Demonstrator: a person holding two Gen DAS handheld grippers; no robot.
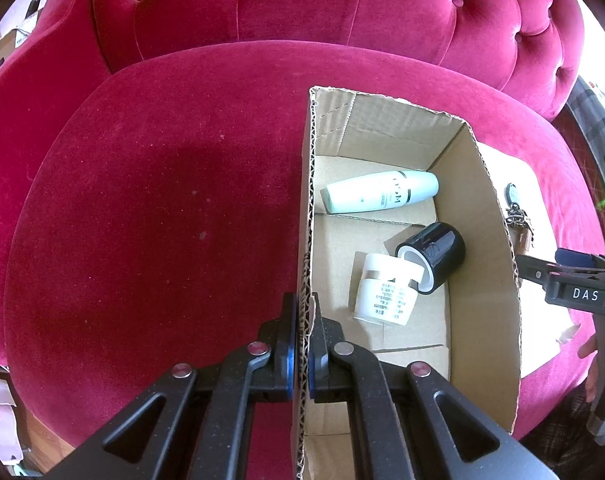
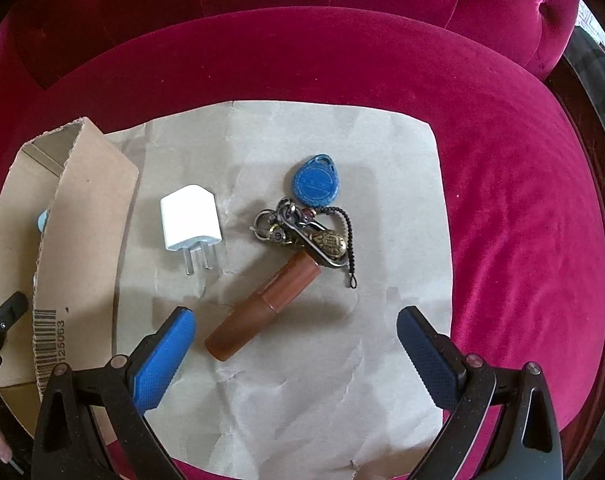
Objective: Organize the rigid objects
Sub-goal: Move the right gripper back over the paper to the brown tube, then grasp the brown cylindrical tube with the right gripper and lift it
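Where box wall [image 1: 308, 240] hides: left tool [image 1: 301, 354] pads.

A crimson velvet armchair [image 1: 150, 208] fills both views, its button-tufted backrest [image 1: 342, 4] curving behind the broad seat cushion (daylight glares bright at the upper right edge), with wooden floor [image 1: 46, 450] glimpsed below.

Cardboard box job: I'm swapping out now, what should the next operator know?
Left hand-held gripper: shut on the near wall of the cardboard box, steadying it.
Right hand-held gripper: open, empty, above the brown tube.
In the box: green bottle, white jar, black jar.
Left on the paper: brown tube, white charger, key bunch.
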